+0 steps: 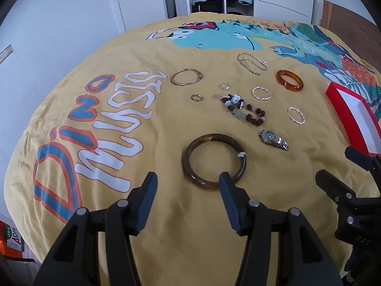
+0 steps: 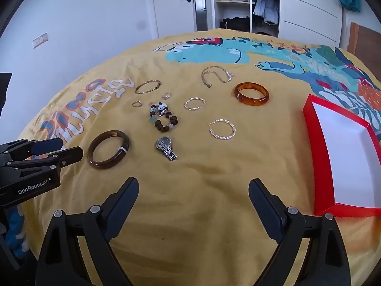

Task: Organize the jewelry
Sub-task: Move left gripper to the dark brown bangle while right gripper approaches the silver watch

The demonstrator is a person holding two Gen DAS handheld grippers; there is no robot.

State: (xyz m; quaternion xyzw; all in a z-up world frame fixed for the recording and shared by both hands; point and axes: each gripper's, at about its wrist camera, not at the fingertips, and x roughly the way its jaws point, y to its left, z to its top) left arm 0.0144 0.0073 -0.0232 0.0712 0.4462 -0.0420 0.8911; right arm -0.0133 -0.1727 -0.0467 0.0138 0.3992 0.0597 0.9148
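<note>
Jewelry lies spread on a yellow bedspread. A dark brown bangle lies nearest; my open left gripper sits just short of it, its right fingertip over the near rim. A silver watch, a beaded bracelet, two twisted silver hoops, an amber bangle, a gold bangle, a chain and small rings lie beyond. My right gripper is open and empty over bare cloth. A red box with a white inside stands at the right.
The bed ends at the far side before a white door and an open wardrobe. A wooden board stands at the far right. The left gripper also shows at the left edge of the right wrist view.
</note>
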